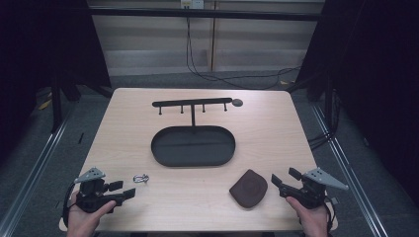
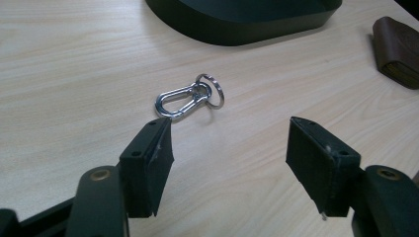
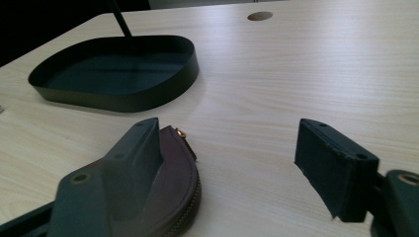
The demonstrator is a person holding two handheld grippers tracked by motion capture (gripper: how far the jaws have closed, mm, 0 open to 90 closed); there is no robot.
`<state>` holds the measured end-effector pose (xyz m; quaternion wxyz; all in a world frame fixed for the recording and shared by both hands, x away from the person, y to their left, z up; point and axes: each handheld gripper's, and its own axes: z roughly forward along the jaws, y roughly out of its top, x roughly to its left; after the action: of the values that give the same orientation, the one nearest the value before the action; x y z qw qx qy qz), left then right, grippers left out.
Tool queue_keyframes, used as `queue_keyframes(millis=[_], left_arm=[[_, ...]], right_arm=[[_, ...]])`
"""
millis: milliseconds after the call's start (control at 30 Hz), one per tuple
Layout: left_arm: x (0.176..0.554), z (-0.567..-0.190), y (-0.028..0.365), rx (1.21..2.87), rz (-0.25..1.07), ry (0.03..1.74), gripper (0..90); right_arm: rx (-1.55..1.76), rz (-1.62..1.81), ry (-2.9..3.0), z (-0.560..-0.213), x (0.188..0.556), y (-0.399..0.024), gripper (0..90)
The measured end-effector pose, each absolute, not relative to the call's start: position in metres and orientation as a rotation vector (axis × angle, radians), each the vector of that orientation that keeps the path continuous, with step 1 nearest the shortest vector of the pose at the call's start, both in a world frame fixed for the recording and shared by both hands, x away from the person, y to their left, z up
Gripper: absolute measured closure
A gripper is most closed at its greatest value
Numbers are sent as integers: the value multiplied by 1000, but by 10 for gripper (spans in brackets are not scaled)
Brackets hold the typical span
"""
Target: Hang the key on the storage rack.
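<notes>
Nearest the person, at the front edge of the table [image 1: 148, 212], both tools rest low in the hands with their jaws spread and nothing between them. The left tool [image 1: 122, 189] points toward the silver carabiner with its key ring [image 1: 141, 178], which lies on the bare wood just ahead of the jaw tips. In the left gripper view the carabiner [image 2: 182, 101] sits a little off the gap's centre, close to one jaw tip, with its long axis running diagonally and the ring [image 2: 211, 90] at the far end, so I judge this tool would need a small sideways shift before it could close across the clip's narrow body. The right tool [image 1: 283, 180] points toward the brown zip pouch [image 1: 248, 188], which lies flat just beside it, nearer than anything else on that side. In the right gripper view the pouch [image 3: 180, 177] lies partly behind one jaw, by its zip edge, and not in the gap; whether that jaw touches it I cannot tell. Each hand is plainly the nearer one for its own object. Farther off, at the table's middle, stands the black oval tray [image 1: 158, 153], and behind it rises a post carrying a hook rail [image 1: 191, 103].
</notes>
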<state>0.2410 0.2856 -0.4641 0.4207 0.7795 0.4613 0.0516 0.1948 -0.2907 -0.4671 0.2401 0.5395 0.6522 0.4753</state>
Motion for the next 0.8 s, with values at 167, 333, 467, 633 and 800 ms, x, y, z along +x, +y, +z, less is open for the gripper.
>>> queue_keyframes(millis=[167, 333, 467, 633, 800], left_arm=[[242, -465, 283, 1975, 120, 1156, 363], [242, -465, 280, 1971, 130, 1165, 377], [242, -465, 273, 1998, 139, 1164, 385], [242, -460, 272, 1995, 196, 1201, 389], [247, -457, 266, 2049, 121, 1123, 430]], right_arm=[[1474, 1300, 1771, -465, 192, -291, 255], [1483, 1308, 1813, -464, 193, -290, 274], [1500, 1313, 1861, -462, 192, -291, 286], [1494, 1317, 1884, -460, 191, -289, 283], [1507, 1313, 1893, -462, 193, -289, 277]])
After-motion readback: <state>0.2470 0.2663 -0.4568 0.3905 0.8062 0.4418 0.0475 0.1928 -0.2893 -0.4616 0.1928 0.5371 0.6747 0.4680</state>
